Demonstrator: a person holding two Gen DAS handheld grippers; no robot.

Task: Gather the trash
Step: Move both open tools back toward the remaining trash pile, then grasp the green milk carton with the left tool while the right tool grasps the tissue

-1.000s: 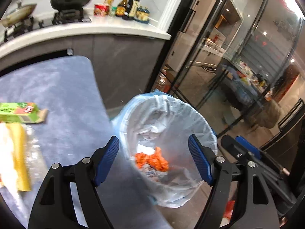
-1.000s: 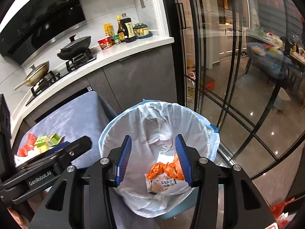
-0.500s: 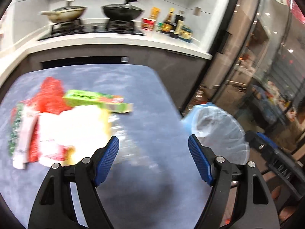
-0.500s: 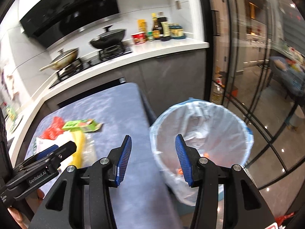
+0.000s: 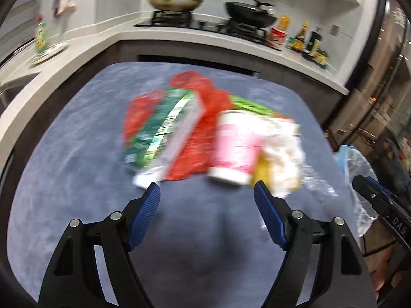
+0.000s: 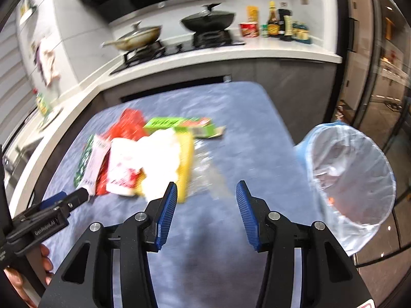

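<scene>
A pile of trash lies on the blue-grey table [image 5: 64, 169]: a red wrapper [image 5: 203, 118], a green and white packet [image 5: 159, 128], a pink and white cup [image 5: 236, 146] on its side, crumpled white paper [image 5: 282, 154] on a yellow bag, and a green box [image 6: 179, 125]. My left gripper [image 5: 206, 215] is open and empty just short of the pile. My right gripper [image 6: 206, 213] is open and empty over the table, right of the pile. The lined trash bin [image 6: 349, 179] stands off the table's right edge, with orange scraps inside.
A clear plastic sheet [image 6: 208, 169] lies right of the yellow bag. Behind the table runs a white counter [image 6: 231, 54] with a hob, two pans and bottles. Glass doors [image 6: 372, 77] stand at the right.
Both grippers have swung left from above the bin to face the trash pile on the table. Both stay open and empty.
</scene>
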